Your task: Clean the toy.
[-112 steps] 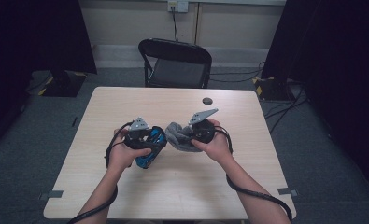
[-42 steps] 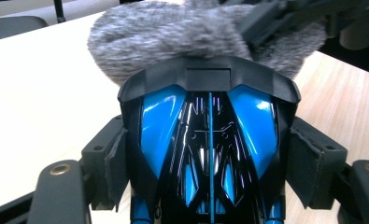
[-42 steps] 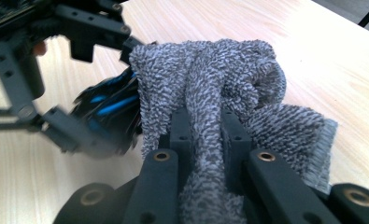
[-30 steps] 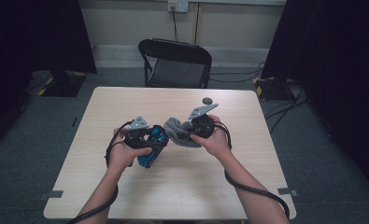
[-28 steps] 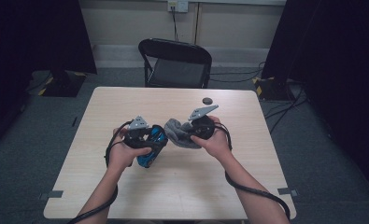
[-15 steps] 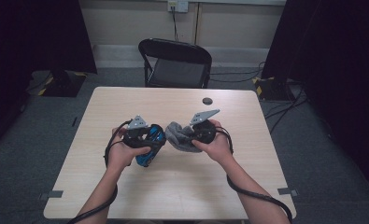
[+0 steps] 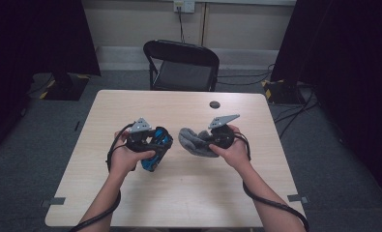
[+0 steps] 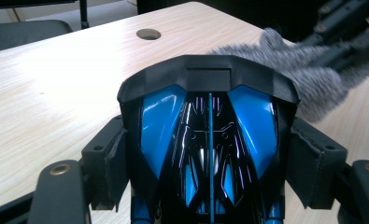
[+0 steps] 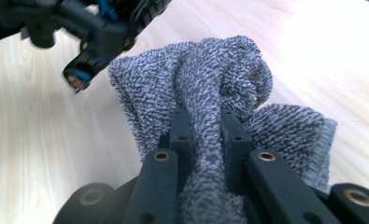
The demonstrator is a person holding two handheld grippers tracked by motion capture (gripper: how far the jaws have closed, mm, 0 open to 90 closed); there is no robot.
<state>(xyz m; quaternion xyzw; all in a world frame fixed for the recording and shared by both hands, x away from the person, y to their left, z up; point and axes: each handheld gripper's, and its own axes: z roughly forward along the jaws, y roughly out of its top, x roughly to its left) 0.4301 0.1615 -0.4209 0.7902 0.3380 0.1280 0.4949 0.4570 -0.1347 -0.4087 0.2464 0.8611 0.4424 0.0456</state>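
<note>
- Grey terry cloth (image 9: 210, 88) is bunched in your right tool (image 9: 205, 126); its jaws are pinched nearly together on a fold of it, and the rest of the cloth bulges out ahead and to the sides.
- In the high view that cloth (image 7: 194, 141) sits just left of your right tool (image 7: 209, 141), low over the counter (image 7: 188, 193), near its middle.
- Your left tool (image 8: 210, 154) has hold of a glossy blue and black object (image 8: 210, 140), with a padded jaw pressed against each flank; the jaws stand wide because the object is wide.
- A matte black band crosses the far end of that object, and blue panels flank a dark centre line along it. What kind of object it is cannot be told from here.
- From above, the blue and black object (image 7: 155, 147) is held in your left tool (image 7: 152, 145) left of centre, tilted, with its lower end close to the counter.
- The cloth and the blue object are near each other but apart, with a strip of bare light wood between them.
- In the left gripper view, the cloth (image 8: 308, 70) lies beyond the object to the upper right, with the right tool's dark jaws on it.
- A round hole (image 7: 214, 104) marks the far side of the counter, and a black folding chair (image 7: 181, 65) stands behind it.
</note>
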